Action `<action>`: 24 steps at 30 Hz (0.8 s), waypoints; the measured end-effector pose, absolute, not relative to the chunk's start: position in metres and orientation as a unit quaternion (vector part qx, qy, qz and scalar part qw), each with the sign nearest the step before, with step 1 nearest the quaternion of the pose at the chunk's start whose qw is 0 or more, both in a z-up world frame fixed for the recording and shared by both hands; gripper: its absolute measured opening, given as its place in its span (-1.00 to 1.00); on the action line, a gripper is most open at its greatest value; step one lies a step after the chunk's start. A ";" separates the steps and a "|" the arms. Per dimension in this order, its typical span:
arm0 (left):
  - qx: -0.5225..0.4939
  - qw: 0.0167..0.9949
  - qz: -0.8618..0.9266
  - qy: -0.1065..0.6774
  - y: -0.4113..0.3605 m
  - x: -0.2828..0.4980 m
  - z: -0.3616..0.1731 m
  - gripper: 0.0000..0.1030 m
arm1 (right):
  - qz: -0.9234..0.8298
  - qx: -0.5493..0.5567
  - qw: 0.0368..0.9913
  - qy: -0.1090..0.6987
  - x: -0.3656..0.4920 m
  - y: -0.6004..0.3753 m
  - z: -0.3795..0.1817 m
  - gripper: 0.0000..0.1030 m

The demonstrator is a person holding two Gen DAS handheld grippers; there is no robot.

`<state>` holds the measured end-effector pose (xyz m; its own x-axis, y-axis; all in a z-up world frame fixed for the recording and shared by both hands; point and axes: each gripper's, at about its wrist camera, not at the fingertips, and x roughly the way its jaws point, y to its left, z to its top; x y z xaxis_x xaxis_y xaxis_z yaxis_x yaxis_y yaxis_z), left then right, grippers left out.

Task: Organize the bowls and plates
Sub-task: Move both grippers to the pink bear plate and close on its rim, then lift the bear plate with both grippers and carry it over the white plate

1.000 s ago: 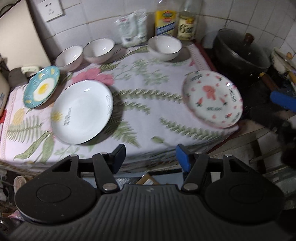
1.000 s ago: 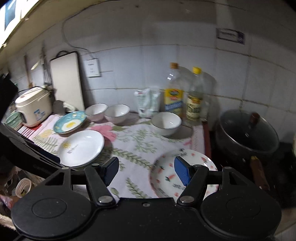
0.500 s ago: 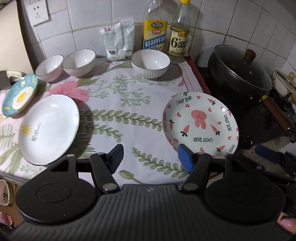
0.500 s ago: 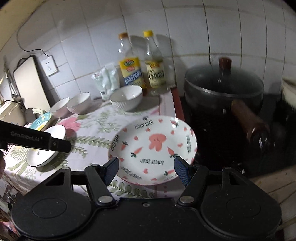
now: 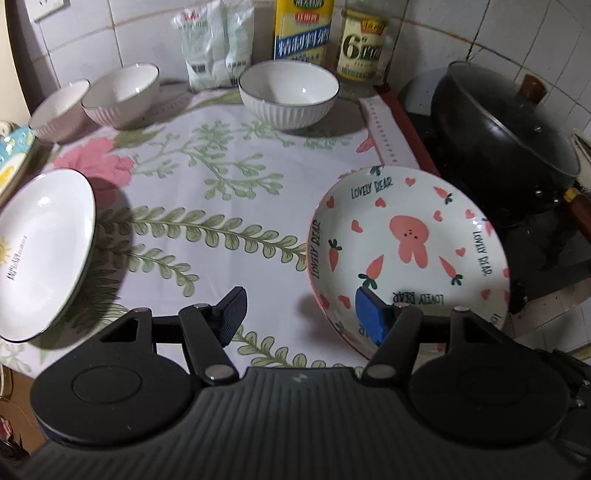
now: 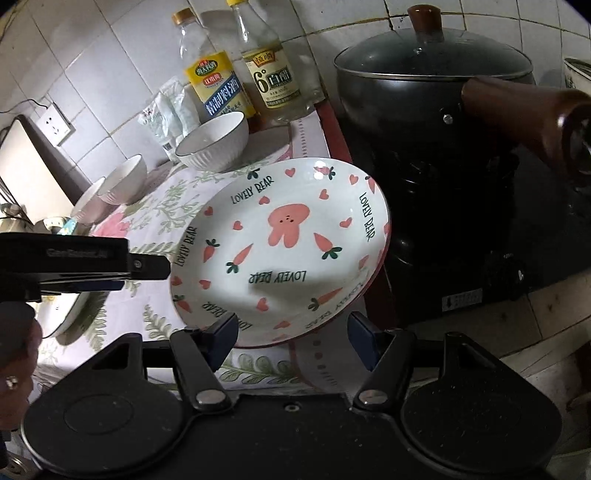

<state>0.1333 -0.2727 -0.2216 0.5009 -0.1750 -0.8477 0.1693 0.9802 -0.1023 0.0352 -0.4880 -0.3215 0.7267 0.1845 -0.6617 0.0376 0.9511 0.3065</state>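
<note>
A bunny-and-carrot plate [image 5: 406,251] lies at the right end of the flowered cloth [image 5: 221,184], next to the stove. My left gripper [image 5: 301,314] hovers open over the cloth at the plate's near left rim, its blue pad overlapping that rim. My right gripper [image 6: 291,338] is open too, with the near rim of the bunny plate [image 6: 280,243] between its pads, which do not press on it. A white plate [image 5: 40,254] sits at the left, and a blue egg plate [image 5: 11,158] beyond it. Three white bowls [image 5: 288,94] [image 5: 122,94] [image 5: 59,109] stand along the back.
A black lidded pot [image 5: 506,136] with a brown handle [image 6: 517,107] sits on the stove, close to the plate's right side. Two bottles [image 5: 301,29] and a white packet [image 5: 214,44] stand against the tiled wall. The left gripper [image 6: 159,266] and a hand [image 6: 14,350] show at the left.
Both grippers have come down and closer to the bunny plate. The left view has swung right, away from the white plate. The right gripper has rolled, and the plate's rim now lies between its pads.
</note>
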 end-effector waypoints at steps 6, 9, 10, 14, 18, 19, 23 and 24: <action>-0.002 0.854 -0.104 0.510 -0.282 0.148 -0.246 0.25 | 0.038 0.148 0.916 0.372 0.051 -0.491 -0.327 0.32; -0.004 0.853 -0.106 0.511 -0.284 0.149 -0.250 0.25 | 0.043 0.103 0.916 0.386 0.056 -0.481 -0.328 0.30; -0.007 0.854 -0.108 0.509 -0.284 0.149 -0.251 0.21 | 0.043 0.101 0.916 0.386 0.056 -0.480 -0.329 0.30; -0.016 0.853 -0.114 0.509 -0.283 0.149 -0.259 0.03 | 0.037 0.133 0.914 0.381 0.060 -0.486 -0.334 0.25; -0.043 0.854 -0.142 0.498 -0.281 0.146 -0.259 -0.53 | 0.030 0.162 0.915 0.368 0.061 -0.494 -0.335 0.13; -0.047 0.854 -0.144 0.497 -0.281 0.145 -0.258 -0.58 | 0.024 0.166 0.916 0.366 0.060 -0.496 -0.335 -0.06; -0.045 0.858 -0.132 0.494 -0.286 0.141 -0.256 -0.60 | -0.001 0.195 0.910 0.366 0.057 -0.507 -0.336 -0.45; -0.041 0.859 -0.129 0.494 -0.287 0.141 -0.255 -0.60 | -0.003 0.198 0.910 0.365 0.056 -0.508 -0.336 -0.44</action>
<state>0.1412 -0.2869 -0.2551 0.4791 -0.2614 -0.8379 0.1805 0.9636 -0.1973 0.0556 -0.5077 -0.3357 0.7333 0.1389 -0.6656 0.1510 0.9212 0.3586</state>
